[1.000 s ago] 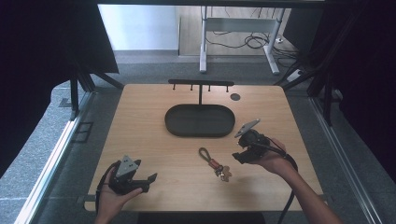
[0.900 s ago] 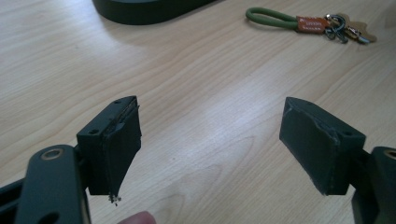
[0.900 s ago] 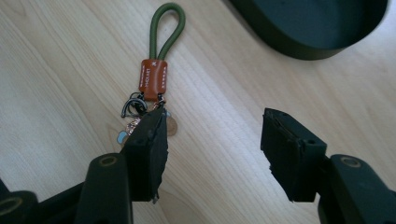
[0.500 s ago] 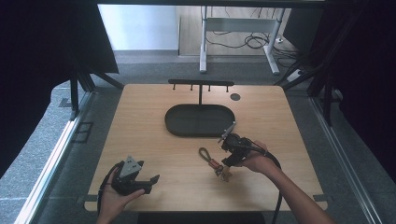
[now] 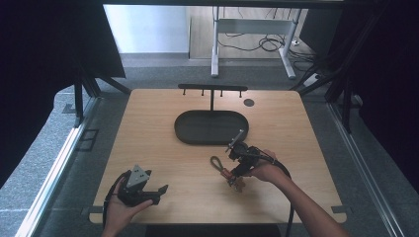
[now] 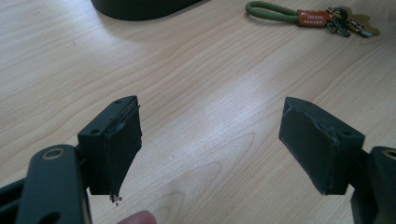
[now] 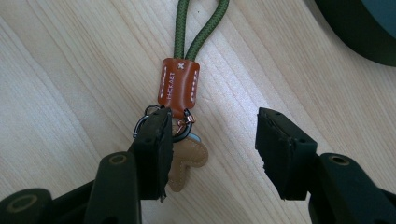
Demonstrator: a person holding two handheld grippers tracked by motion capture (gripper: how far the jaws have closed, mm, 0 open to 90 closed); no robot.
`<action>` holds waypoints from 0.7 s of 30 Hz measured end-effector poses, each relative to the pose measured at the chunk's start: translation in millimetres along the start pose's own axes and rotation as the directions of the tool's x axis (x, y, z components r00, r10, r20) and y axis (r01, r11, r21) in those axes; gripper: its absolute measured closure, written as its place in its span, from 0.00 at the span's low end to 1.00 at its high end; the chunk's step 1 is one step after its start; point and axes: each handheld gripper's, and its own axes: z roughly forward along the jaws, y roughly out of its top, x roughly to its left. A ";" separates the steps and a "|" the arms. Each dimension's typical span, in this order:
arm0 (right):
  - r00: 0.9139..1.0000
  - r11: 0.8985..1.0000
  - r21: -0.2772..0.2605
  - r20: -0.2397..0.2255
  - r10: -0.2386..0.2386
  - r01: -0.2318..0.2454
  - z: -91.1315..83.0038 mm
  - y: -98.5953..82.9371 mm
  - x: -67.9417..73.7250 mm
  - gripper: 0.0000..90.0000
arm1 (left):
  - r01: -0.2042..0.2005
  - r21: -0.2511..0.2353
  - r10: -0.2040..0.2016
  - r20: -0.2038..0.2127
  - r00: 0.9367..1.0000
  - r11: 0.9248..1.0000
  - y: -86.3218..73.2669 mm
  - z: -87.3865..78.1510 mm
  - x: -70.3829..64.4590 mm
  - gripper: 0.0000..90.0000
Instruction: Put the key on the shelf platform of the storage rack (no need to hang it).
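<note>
**Keyring not yet picked up**

The keyring (image 7: 180,86) lies flat on the worktop (image 5: 148,128), near the dark tray (image 5: 211,127). The right claw (image 7: 212,144) hangs spread over its metal rings, gripping nothing. The left claw (image 6: 210,140) is spread too, idle, well apart.

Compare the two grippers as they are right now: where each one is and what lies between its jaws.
The left gripper sits near the table's front left edge, away from the keychain; the right gripper is right over it. Bare wood lies between the left gripper's jaws; one jaw of the right gripper covers part of the keychain's ring, with its orange tab just ahead. Both are hand-held with jaws open, gripping nothing.
</note>
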 end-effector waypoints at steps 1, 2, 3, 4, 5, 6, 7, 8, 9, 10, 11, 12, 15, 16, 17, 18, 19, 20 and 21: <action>1.000 1.000 0.008 -0.002 0.002 -0.002 1.2 1.0 0.4 0.53 | -0.001 0.001 0.001 -0.002 1.000 1.000 0.2 0.0 -0.5 0.24; 1.000 1.000 0.005 -0.001 0.000 0.000 1.8 1.4 0.6 0.53 | 0.002 -0.002 -0.002 0.000 1.000 1.000 0.3 0.1 -1.0 0.24; 1.000 1.000 0.005 -0.001 0.000 0.000 1.8 1.4 0.6 0.53 | 0.001 -0.003 -0.001 0.000 1.000 1.000 0.5 -0.1 -1.3 0.24; 1.000 1.000 0.005 -0.006 -0.004 0.004 2.9 2.2 1.5 0.54 | 0.001 -0.006 -0.001 0.002 1.000 1.000 0.6 -0.4 -1.7 0.24; 1.000 1.000 0.004 -0.009 -0.007 0.007 4.2 2.6 2.1 0.54 | 0.001 -0.007 -0.001 0.002 1.000 1.000 0.6 -0.3 -1.8 0.24; 1.000 1.000 0.004 -0.009 -0.007 0.007 4.2 2.6 2.1 0.54 | 0.001 -0.007 -0.001 0.002 1.000 1.000 0.6 -0.3 -1.8 0.24; 1.000 1.000 0.007 -0.012 -0.007 0.007 5.4 2.9 2.6 0.54 | 0.000 -0.005 0.000 0.003 1.000 1.000 0.6 -0.1 -1.7 0.24; 1.000 1.000 0.021 -0.013 -0.012 0.013 10.3 4.1 3.7 0.54 | 0.001 -0.004 -0.001 0.004 1.000 1.000 0.4 0.4 -1.6 0.24; 1.000 1.000 0.021 -0.013 -0.012 0.013 10.3 4.1 3.7 0.54 | 0.002 -0.002 -0.002 0.004 1.000 1.000 0.3 0.8 -1.6 0.24; 1.000 0.999 0.033 -0.013 -0.018 0.018 14.3 5.8 4.3 0.54 | 0.001 -0.001 -0.001 0.004 1.000 1.000 0.1 1.2 -1.4 0.24; 1.000 0.999 0.033 -0.015 -0.020 0.020 15.9 6.8 4.4 0.54 | 0.000 0.000 0.000 0.004 1.000 1.000 0.0 1.5 -1.3 0.24; 1.000 0.999 0.033 -0.015 -0.020 0.020 15.9 6.8 4.4 0.54 | 0.000 0.000 0.000 0.005 1.000 1.000 0.0 1.6 -1.3 0.24; 1.000 0.999 0.036 -0.016 -0.018 0.019 19.0 11.4 5.8 0.54 | 0.001 0.001 -0.001 0.006 1.000 1.000 -0.3 1.7 -1.1 0.24; 1.000 0.999 0.036 -0.019 -0.024 0.025 19.9 12.4 5.9 0.54 | -0.001 0.004 0.001 0.006 1.000 1.000 -0.3 1.6 -1.0 0.24; 1.000 0.999 0.036 -0.019 -0.024 0.025 19.9 12.4 5.9 0.54 | -0.001 0.004 0.001 0.006 1.000 1.000 -0.3 1.6 -1.0 0.24; 0.999 0.999 0.044 -0.020 -0.025 0.025 21.6 14.4 8.0 0.53 | 0.000 0.002 0.000 0.007 1.000 1.000 -0.3 1.7 -1.3 0.24; 0.999 0.999 0.044 -0.020 -0.025 0.025 21.6 14.4 8.0 0.53 | 0.000 0.001 0.000 0.008 1.000 1.000 -0.2 1.8 -1.4 0.24; 0.999 0.999 0.046 -0.019 -0.027 0.028 22.6 15.4 9.2 0.53 | -0.001 0.000 0.001 0.008 1.000 1.000 -0.1 1.8 -1.5 0.24; 0.999 0.998 0.048 -0.020 -0.029 0.030 23.7 16.3 10.1 0.53 | -0.002 -0.003 0.002 0.006 1.000 1.000 -0.1 1.8 -1.8 0.24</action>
